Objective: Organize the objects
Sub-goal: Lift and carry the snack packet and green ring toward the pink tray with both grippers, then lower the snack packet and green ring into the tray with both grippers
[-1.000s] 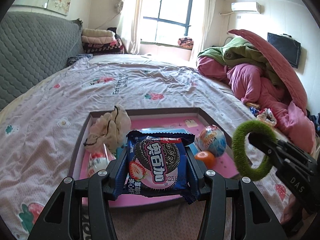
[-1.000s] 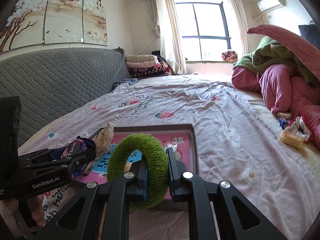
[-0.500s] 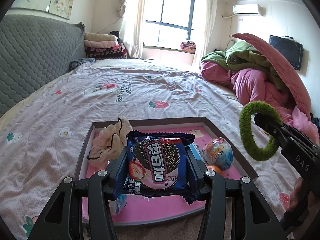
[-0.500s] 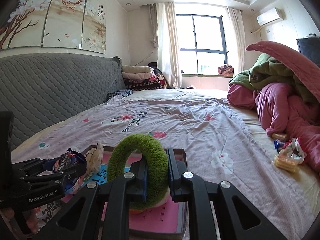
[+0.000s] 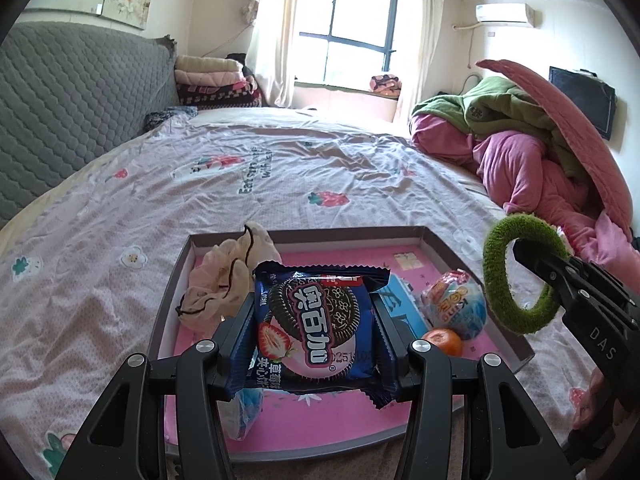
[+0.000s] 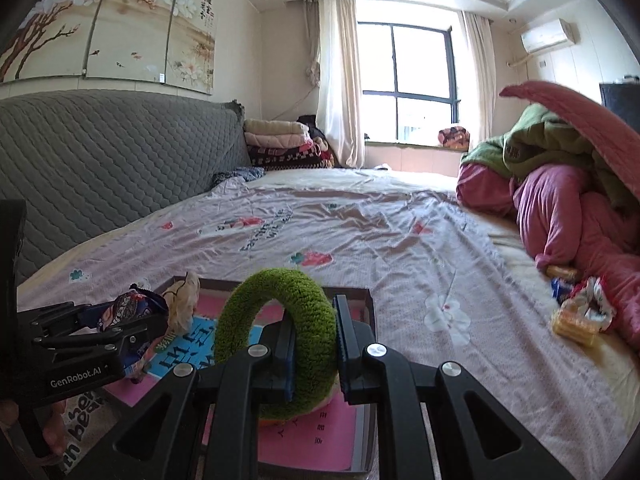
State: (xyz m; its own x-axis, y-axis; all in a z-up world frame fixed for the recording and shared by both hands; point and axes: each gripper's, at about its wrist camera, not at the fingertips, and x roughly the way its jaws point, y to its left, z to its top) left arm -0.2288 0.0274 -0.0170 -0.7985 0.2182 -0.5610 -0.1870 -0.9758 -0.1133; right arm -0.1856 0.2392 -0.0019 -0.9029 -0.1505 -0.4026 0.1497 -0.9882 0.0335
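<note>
Left gripper (image 5: 314, 330): jaws partly apart, pads clamped on both side edges of a dark blue foil packet of strawberry sandwich biscuits (image 5: 316, 328), held upright above the shallow pink-floored tray with dark rim (image 5: 476, 268) on the bed.

Right gripper (image 6: 314, 346): jaws nearly together, pinching the band of a fuzzy green ring-shaped hair tie (image 6: 276, 336); ring stands on edge, off the tray. In the left view it sits at 3 o'clock of the packet.

Tray contents: cream fabric scrunchie (image 5: 224, 280) at 10 o'clock, foil-wrapped ball (image 5: 454, 304) and small orange fruit (image 5: 442, 342) at 3 o'clock, touching.
</note>
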